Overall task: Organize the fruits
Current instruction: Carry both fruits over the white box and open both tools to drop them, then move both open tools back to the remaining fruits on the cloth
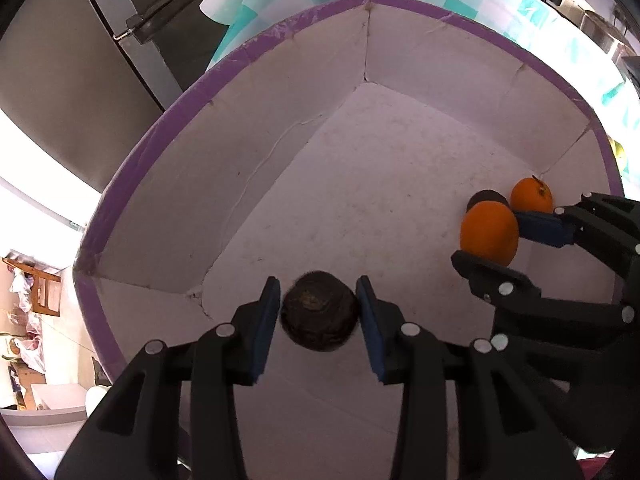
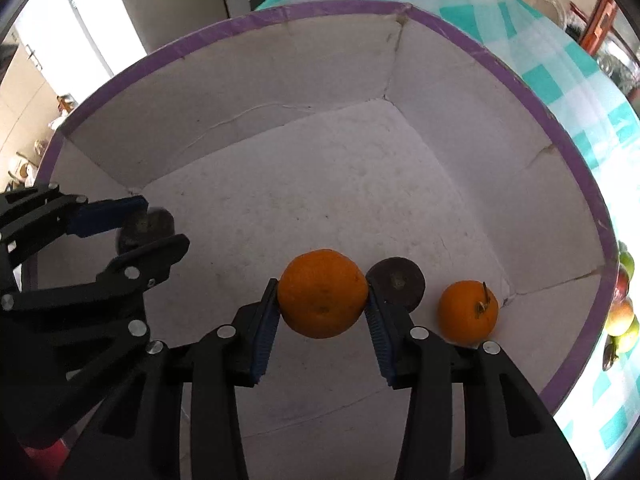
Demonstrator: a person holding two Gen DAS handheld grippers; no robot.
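We look down along both grippers into a white box with a purple rim, standing on a teal and white checked cloth.

Our left gripper reaches in near the box's left wall. A dark brown fruit sits between its blue pads. A thin gap shows on each side, so the pads are spread slightly and not pressing on it. In the right wrist view this fruit is blurred between the same fingers.

Our right gripper is toward the box's right wall and pinches an orange. Both pads touch the orange's sides. From the left wrist view the same orange shows between the right gripper's fingers.

Just right of the held orange lies a second dark fruit, near the right pad. Farther right a smaller orange with a short stem rests close to the box's right corner.

The middle and far part of the box floor are bare, with faint specks and a thin crack along the far wall. The walls rise steeply all round, leaving open room ahead of both grippers.

Beyond the right rim, on the cloth, lie several green and reddish fruits, partly cut off by the picture edge. Beyond the far-left rim stands a grey fridge, and a bright room with a wooden chair shows at far left.
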